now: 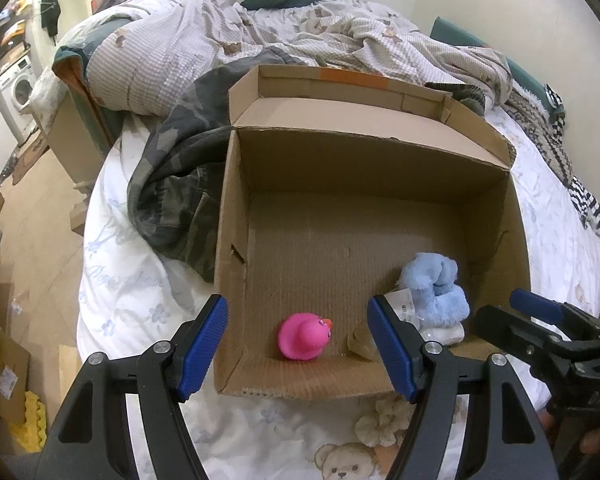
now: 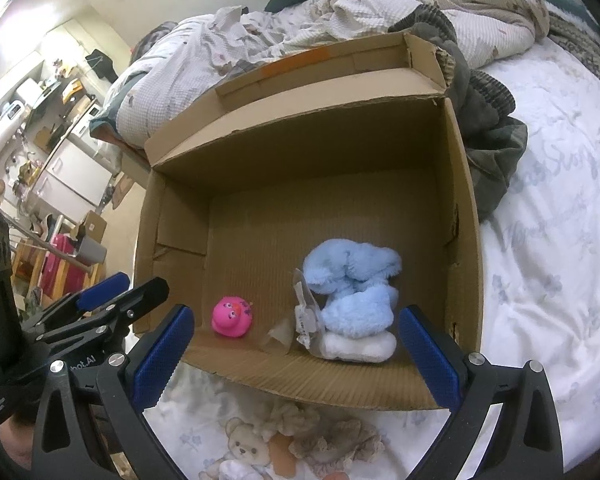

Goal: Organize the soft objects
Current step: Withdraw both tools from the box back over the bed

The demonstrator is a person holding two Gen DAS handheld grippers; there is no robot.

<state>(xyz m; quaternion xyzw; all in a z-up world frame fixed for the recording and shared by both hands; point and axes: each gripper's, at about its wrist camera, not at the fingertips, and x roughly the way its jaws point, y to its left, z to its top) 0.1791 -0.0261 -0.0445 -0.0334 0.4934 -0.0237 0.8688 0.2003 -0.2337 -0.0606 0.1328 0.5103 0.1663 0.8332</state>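
Left wrist view: the left gripper (image 1: 298,354) stands wide, empty, over the near wall of the open brown cardboard box (image 1: 236,240) on the white floral-print bed sheet (image 1: 140,288). A pink rubber duck (image 1: 304,336) sits at the box's near edge; a fluffy light-blue plush toy (image 1: 436,288) lies in its near right corner. A rumpled checked duvet (image 1: 172,52) lies behind.

Right wrist view: the right gripper (image 2: 296,356) is fully spread, empty. The duck (image 2: 233,317) and plush (image 2: 352,284) rest along the near wall; tiled floor (image 2: 116,208) lies left.

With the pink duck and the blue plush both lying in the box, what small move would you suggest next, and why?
Probably lift both tools back from the cardboard box. The pink duck and blue plush lie on its floor, near the front wall, and the left tool and right tool hover open and empty above it, so nothing is left to release.
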